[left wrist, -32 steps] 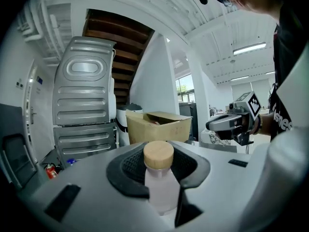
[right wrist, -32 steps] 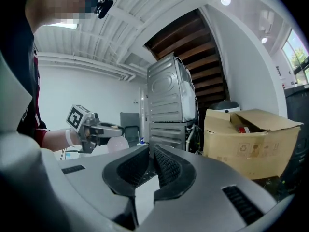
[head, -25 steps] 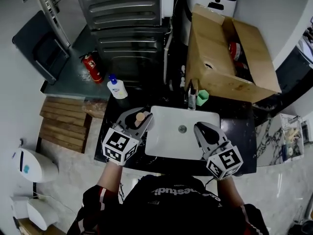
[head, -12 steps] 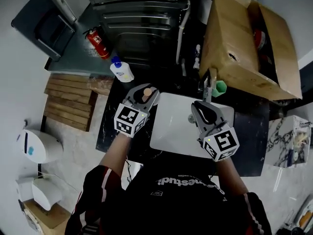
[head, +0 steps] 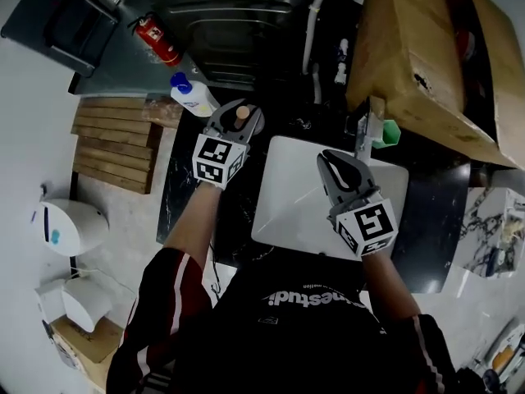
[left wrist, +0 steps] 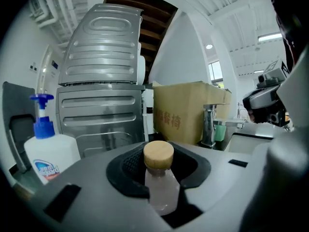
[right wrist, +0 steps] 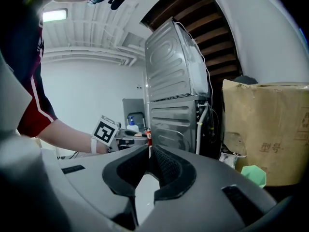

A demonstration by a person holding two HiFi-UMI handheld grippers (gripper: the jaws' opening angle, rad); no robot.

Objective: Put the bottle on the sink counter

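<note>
A small clear bottle [left wrist: 160, 187] with a round wooden cap [head: 243, 113] stands upright between the jaws of my left gripper [head: 241, 118], which is shut on its body. In the head view that gripper hangs over the black marble sink counter [head: 184, 183], left of the white basin [head: 287, 199]. My right gripper [head: 330, 159] hovers above the basin. Its jaws meet at the tips [right wrist: 149, 151] with nothing between them.
A white pump soap bottle [head: 193, 97] stands at the counter's back left corner, close to the left gripper. The faucet [head: 366, 125] and a green cup [head: 389, 134] sit behind the basin. A cardboard box [head: 426, 48] fills the back right. A metal appliance [head: 221, 15] stands behind.
The left gripper has carried the bottle away from me, toward the back of the counter near the soap bottle. The right gripper stays over the basin.
</note>
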